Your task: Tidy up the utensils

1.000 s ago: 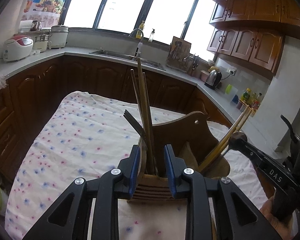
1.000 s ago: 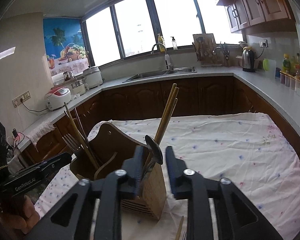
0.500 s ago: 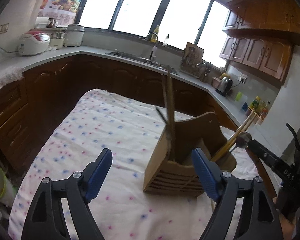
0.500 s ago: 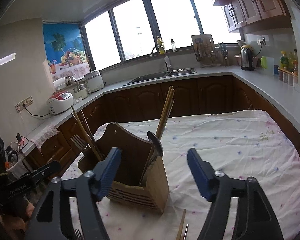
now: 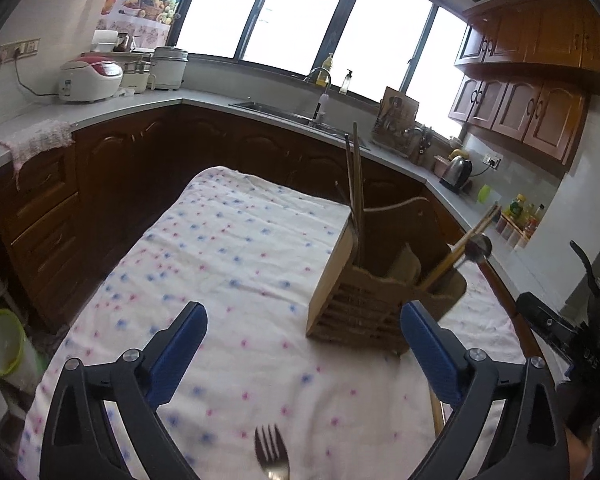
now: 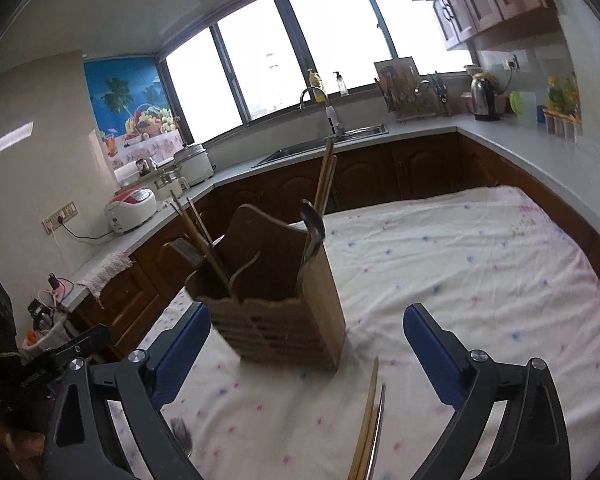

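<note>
A wooden utensil holder (image 5: 364, 304) (image 6: 284, 312) stands on the floral tablecloth and holds chopsticks (image 5: 356, 184) (image 6: 325, 176), a spoon (image 6: 314, 220) and a fork. My left gripper (image 5: 304, 356) is open and empty, just in front of the holder. A metal fork (image 5: 272, 456) lies on the cloth below it. My right gripper (image 6: 306, 356) is open and empty, in front of the holder. Loose chopsticks and a metal utensil (image 6: 370, 420) lie on the cloth between its fingers, and a fork (image 6: 182, 436) lies at lower left.
The table (image 5: 228, 248) is ringed by dark wood cabinets and a grey counter with rice cookers (image 5: 90, 78), a sink (image 5: 300, 114) and a kettle (image 5: 456, 170). The other hand-held gripper (image 5: 560, 332) shows at the right edge of the left view.
Both grippers opened, letting go of utensils now standing in the holder, and pulled back from it. Loose utensils on the cloth came into view.
</note>
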The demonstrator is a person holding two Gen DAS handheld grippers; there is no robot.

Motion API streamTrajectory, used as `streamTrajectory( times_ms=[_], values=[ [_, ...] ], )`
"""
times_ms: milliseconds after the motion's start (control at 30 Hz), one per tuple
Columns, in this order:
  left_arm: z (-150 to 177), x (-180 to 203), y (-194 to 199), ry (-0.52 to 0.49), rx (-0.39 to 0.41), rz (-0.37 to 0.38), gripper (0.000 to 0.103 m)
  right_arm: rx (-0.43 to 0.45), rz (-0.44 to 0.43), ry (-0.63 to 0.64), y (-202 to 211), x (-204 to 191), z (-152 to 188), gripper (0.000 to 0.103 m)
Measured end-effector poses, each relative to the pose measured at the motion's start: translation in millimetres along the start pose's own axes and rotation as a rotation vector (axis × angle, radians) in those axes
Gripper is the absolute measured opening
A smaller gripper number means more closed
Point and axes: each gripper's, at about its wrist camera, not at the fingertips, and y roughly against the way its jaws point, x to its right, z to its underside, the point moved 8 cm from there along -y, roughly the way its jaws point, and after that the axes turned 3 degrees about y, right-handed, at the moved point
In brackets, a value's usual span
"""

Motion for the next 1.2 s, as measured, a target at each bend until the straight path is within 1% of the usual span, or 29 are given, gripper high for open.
streamTrajectory(
  times_ms=[167, 333, 500, 600, 667, 733, 800, 867, 900, 933, 967, 1000, 1067, 1100, 1200],
  values=[
    [19, -12, 30, 0.012, 0.001, -0.022, 0.099, 0.001, -0.009, -0.033, 27, 0, 26, 0.099],
    [47, -21, 62, 0.023, 0.006, -0.044, 0.099, -0.004, -0.026, -0.053, 51, -5, 61, 0.099],
    [76, -21, 86, -0.033, 0.040, -0.085, 0.099, -0.019, -0.020, -0.057, 67, -9, 95, 0.099],
    [94, -18, 103, -0.073, 0.069, -0.095, 0.099, -0.032, -0.014, -0.051, 75, -10, 115, 0.099],
    [102, -15, 112, -0.093, 0.085, -0.096, 0.099, -0.031, 0.003, -0.036, 81, -10, 122, 0.099],
    [106, -11, 121, -0.109, 0.109, -0.097, 0.099, -0.024, 0.019, -0.015, 87, -12, 122, 0.099],
    [106, -5, 134, -0.129, 0.153, -0.092, 0.099, 0.017, 0.024, 0.023, 100, -19, 116, 0.099],
    [105, -1, 150, -0.153, 0.211, -0.081, 0.102, 0.079, 0.038, 0.072, 116, -26, 105, 0.100],
    [105, 2, 161, -0.167, 0.253, -0.079, 0.102, 0.132, 0.055, 0.108, 130, -32, 97, 0.103],
    [105, 4, 170, -0.177, 0.282, -0.079, 0.102, 0.165, 0.063, 0.129, 139, -35, 95, 0.103],
    [106, 7, 179, -0.186, 0.311, -0.079, 0.102, 0.221, 0.070, 0.168, 152, -41, 90, 0.103],
    [107, 9, 188, -0.189, 0.337, -0.078, 0.102, 0.259, 0.076, 0.202, 160, -46, 89, 0.103],
    [116, 12, 200, -0.195, 0.358, -0.075, 0.102, 0.290, 0.091, 0.253, 166, -53, 93, 0.103],
    [122, 13, 202, -0.204, 0.358, -0.079, 0.102, 0.287, 0.115, 0.283, 165, -56, 100, 0.103],
    [141, 13, 198, -0.232, 0.340, -0.101, 0.102, 0.279, 0.114, 0.282, 159, -58, 118, 0.103]
  ],
)
